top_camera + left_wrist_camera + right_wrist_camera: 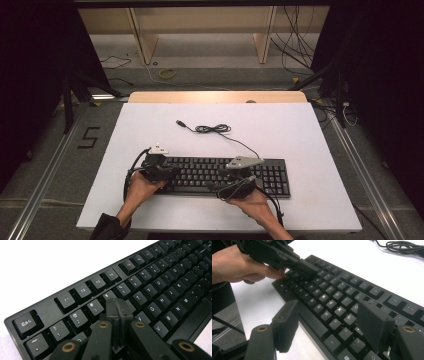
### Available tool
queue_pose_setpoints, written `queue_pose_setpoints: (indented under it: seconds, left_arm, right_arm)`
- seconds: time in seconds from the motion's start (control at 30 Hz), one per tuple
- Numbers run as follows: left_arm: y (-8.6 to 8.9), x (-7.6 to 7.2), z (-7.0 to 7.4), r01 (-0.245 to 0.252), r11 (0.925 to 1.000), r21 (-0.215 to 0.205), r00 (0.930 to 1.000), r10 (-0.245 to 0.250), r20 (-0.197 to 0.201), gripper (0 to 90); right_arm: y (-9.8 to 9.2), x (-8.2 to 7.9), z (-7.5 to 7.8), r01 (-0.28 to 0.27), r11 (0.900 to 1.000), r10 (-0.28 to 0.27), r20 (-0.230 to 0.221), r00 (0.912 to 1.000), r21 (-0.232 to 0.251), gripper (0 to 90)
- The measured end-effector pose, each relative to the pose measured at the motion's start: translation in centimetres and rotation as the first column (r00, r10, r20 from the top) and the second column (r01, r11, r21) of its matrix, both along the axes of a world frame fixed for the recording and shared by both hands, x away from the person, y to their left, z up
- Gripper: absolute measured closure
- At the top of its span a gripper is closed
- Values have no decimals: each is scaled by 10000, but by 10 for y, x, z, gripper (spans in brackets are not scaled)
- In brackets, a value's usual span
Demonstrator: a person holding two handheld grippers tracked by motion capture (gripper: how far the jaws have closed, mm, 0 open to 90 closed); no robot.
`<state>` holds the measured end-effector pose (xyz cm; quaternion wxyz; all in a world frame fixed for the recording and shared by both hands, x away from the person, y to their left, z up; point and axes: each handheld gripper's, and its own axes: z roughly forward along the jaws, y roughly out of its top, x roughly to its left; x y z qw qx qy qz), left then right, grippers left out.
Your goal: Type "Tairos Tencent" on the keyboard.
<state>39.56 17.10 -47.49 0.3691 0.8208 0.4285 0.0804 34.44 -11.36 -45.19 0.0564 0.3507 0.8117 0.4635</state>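
Lying flat on white table [310, 150], near front edge: black keyboard [270, 172]; cable [212, 129] trailing from keyboard's rear, coiled behind it, well apart from both hands; left gripper [117, 308] clenched on nothing, tips over keyboard's number row near key 4, at keyboard's left end; right gripper [329, 322] released, jaws spread above keyboard's lower letter rows, right of centre.

One keyboard [220, 175], one cable [212, 129], two grippers and one table [300, 130]
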Motion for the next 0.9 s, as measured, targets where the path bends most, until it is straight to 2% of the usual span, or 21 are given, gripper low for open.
queue_pose_setpoints:
  seconds: [0.03, 0.1, 0.2, 0.47, 0.53, 0.9]
  left_arm:
    - [0, 0, 1, 11, 10000, 30, 10000, -11, 7, 894]
    - [2, -1, 3, -8, 9998, -219, 10000, 7, -7, 882]
    - [6, -2, 7, -22, 9993, -369, 10000, 24, 36, 838]
    - [13, -10, 15, 115, 9937, -1111, 9998, -95, 190, 662]
    - [14, -12, 16, 124, 9922, -1243, 9999, -109, 128, 616]
    - [17, -23, 22, 298, 9854, -1676, 9986, -222, 471, 483]
  right_arm:
    - [0, 0, 0, 5, 10000, -5, 3, 10000, 7, 352]
    - [1, 0, 1, 5, 10000, -5, 10, 10000, 31, 352]
    - [1, 1, 1, -7, 10000, 7, 55, 10000, 50, 352]
    - [2, 1, 3, -11, 10000, 10, 80, 10000, 52, 356]
    - [3, 1, 3, -31, 10000, 31, 74, 10000, 53, 360]
    - [12, 4, 3, -185, 9998, 185, 36, 9998, -71, 397]
